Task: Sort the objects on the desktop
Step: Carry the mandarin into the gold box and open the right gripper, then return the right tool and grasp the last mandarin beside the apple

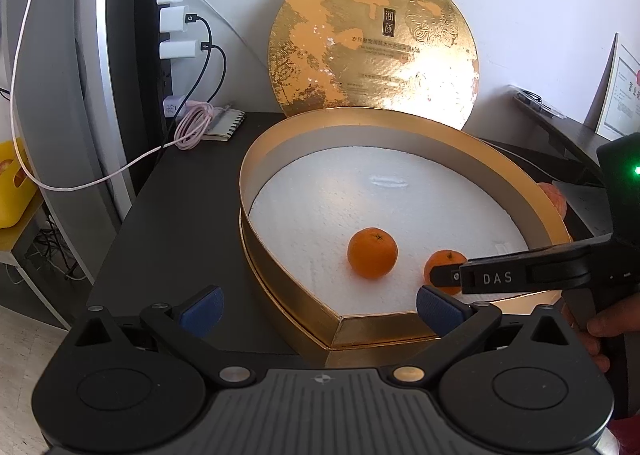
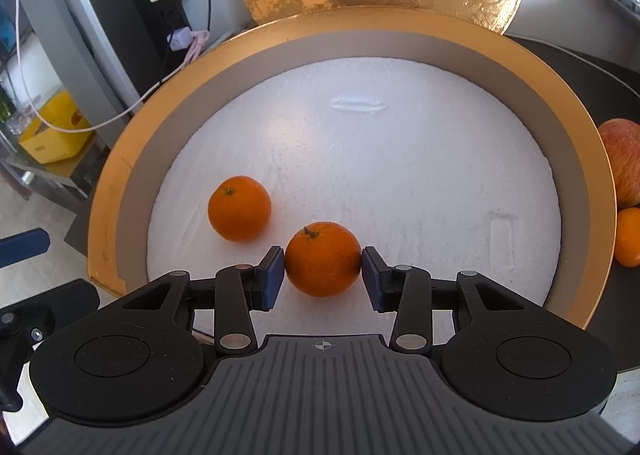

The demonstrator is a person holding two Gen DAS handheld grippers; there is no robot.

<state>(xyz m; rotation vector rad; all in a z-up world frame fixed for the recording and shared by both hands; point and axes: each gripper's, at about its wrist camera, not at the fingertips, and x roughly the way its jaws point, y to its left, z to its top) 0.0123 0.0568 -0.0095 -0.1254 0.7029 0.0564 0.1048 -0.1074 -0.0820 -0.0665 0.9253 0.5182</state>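
Observation:
A round golden box (image 1: 280,143) (image 2: 120,175) with a white foam floor lies open on the black desk. Two oranges rest on the foam. My right gripper (image 2: 323,271) has its blue pads pressed against both sides of the nearer orange (image 2: 323,259) (image 1: 442,261); the fruit still touches the foam. The other orange (image 2: 239,208) (image 1: 372,253) sits free just to its left. My left gripper (image 1: 320,309) hangs open at the box's near rim, fingers wide apart and holding nothing. One black finger (image 1: 500,277) of the right gripper reaches in from the right.
The golden lid (image 1: 372,43) leans on the wall behind the box. An apple (image 2: 622,163) and a third orange (image 2: 628,237) lie outside the box's right rim. A notebook (image 1: 226,123), a pink cable (image 1: 196,125) and plugged chargers (image 1: 174,19) are at back left.

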